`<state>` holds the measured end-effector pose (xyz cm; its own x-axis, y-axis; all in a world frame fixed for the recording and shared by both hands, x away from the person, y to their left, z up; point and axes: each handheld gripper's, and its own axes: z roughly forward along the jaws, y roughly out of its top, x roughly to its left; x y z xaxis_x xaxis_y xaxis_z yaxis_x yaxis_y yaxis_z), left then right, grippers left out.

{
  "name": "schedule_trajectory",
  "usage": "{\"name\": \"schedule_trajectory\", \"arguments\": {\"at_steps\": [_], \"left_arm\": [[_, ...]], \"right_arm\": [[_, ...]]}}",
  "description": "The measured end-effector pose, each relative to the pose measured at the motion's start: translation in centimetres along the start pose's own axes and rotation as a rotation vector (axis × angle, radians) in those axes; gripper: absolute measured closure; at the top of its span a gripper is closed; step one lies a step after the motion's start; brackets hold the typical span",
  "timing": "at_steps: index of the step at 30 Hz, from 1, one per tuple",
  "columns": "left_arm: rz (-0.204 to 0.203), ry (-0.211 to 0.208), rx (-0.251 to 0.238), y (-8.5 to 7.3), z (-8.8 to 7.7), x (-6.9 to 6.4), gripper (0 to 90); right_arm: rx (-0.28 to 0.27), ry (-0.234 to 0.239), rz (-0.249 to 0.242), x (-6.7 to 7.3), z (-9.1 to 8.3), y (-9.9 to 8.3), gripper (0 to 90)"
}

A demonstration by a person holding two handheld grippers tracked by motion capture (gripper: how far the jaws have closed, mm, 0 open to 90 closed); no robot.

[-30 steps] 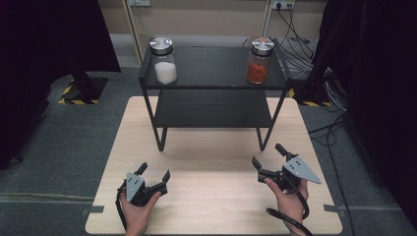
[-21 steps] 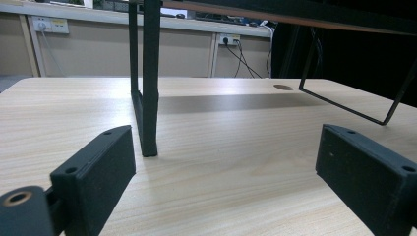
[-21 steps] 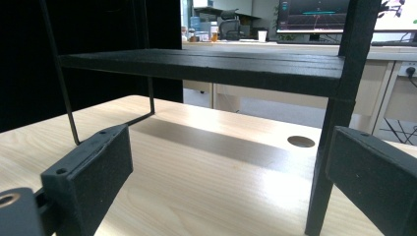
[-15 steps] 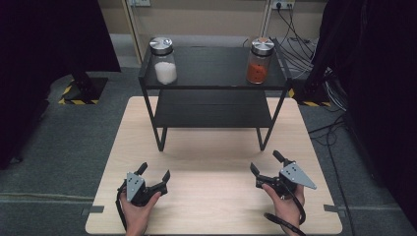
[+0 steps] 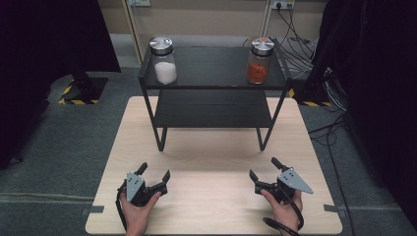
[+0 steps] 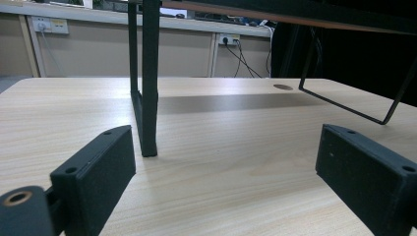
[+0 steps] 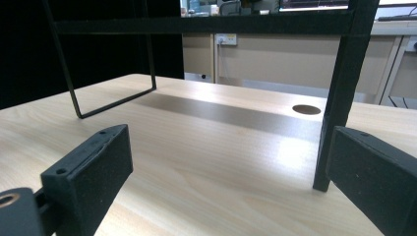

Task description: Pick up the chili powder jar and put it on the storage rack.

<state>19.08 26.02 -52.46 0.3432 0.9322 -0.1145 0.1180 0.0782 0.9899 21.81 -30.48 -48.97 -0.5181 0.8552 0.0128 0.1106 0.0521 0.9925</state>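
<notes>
Both jaw pairs stand released and empty, so your left gripper (image 5: pixel 156 174) and right gripper (image 5: pixel 265 168) have yet to reach the clear steel-lidded jar of white powder (image 5: pixel 163 60) and the matching jar of orange powder (image 5: pixel 258 60) on the black metal two-tier shelf (image 5: pixel 212 86).

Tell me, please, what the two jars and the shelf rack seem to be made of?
The two jars look like clear glass, their white and orange contents showing through, with brushed-metal-looking lids. The shelf rack seems matte black painted metal, judging by its thin frame legs.
</notes>
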Motion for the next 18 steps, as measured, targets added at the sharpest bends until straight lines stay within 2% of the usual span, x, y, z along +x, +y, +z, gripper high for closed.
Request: {"name": "schedule_trajectory", "arguments": {"at_steps": [8, 18], "left_arm": [[0.0, 0.0, 0.0, 0.0, 0.0, 0.0, 7.3], [0.001, -0.001, 0.0, 0.0, 0.0, 0.0, 7.3]], "right_arm": [[0.032, 0.006, 0.007, 0.1, -0.1, -0.7, 3.9], [0.046, 0.008, 0.003, 0.2, -0.3, -1.3, 3.9]]}}
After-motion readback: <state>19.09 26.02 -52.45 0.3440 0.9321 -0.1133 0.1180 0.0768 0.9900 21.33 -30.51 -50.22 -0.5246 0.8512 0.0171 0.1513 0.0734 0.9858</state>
